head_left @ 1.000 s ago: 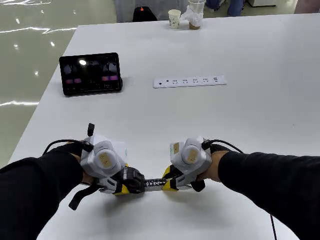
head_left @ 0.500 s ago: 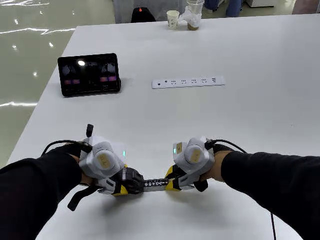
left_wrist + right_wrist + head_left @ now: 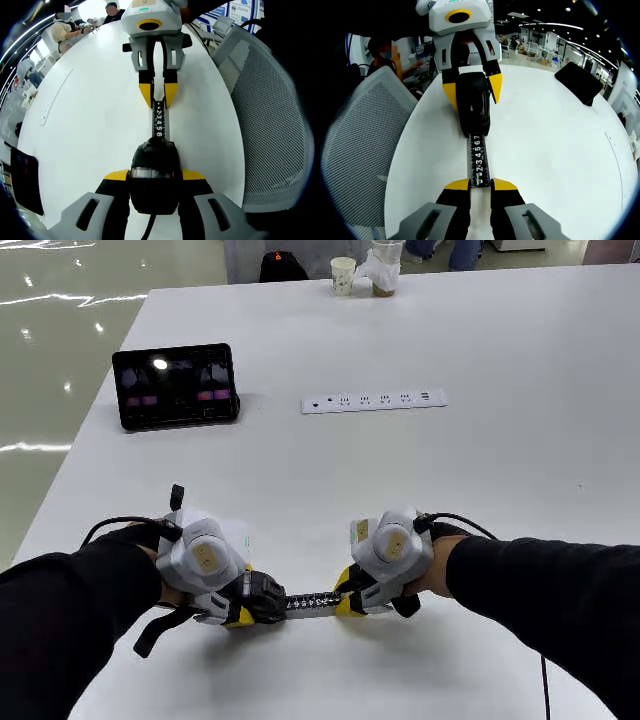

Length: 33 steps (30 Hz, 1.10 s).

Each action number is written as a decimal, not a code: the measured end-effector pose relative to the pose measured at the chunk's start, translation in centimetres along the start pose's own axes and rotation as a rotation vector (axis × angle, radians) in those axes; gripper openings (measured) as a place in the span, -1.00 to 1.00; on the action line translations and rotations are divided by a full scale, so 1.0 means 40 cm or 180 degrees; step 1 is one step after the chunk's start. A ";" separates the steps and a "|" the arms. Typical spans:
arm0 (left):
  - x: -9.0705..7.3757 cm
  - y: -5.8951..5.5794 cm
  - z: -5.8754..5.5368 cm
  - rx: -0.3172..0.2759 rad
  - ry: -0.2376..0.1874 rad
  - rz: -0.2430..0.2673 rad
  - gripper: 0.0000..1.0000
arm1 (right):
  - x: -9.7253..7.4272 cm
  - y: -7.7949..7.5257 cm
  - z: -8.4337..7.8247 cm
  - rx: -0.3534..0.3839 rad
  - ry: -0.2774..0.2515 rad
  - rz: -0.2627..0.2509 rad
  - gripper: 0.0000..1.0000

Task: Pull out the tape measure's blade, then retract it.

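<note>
The blade [image 3: 477, 159] shows slightly more than before: left gripper [image 3: 154, 176] clamped on the tape measure [image 3: 473, 102], right gripper [image 3: 480, 185] pinching the blade's tip (tablet [image 3: 175, 386] and power strip [image 3: 373, 400] far beyond).

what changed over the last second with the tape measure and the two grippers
The right gripper, jaws shut on the blade, drew a little further to the person's right, so more blade shows out of the tape measure. The left gripper kept its hold on the case, about in place. The tablet and power strip stayed put.
</note>
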<state>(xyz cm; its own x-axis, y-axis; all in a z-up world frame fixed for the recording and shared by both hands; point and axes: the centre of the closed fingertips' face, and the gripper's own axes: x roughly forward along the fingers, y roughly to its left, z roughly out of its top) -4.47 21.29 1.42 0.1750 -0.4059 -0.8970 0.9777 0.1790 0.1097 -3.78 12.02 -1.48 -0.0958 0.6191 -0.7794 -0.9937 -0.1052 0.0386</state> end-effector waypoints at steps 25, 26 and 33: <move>0.000 0.001 0.000 -0.0009 -0.0009 0.0008 -0.38 | -0.023 -0.003 -0.031 0.0030 0.0026 0.0015 -0.78; 0.000 0.001 0.000 -0.0009 -0.0010 0.0007 -0.38 | -0.024 -0.003 -0.032 0.0029 0.0027 0.0015 -0.78; 0.000 0.001 0.000 -0.0010 -0.0012 0.0012 -0.38 | -0.031 -0.003 -0.039 0.0035 0.0045 0.0014 -0.78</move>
<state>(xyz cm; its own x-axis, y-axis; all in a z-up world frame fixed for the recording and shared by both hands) -4.44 21.29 1.43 0.1790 -0.4087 -0.8949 0.9767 0.1833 0.1117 -3.47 10.05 -1.50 -0.0993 0.6075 -0.7881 -0.9939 -0.0993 0.0487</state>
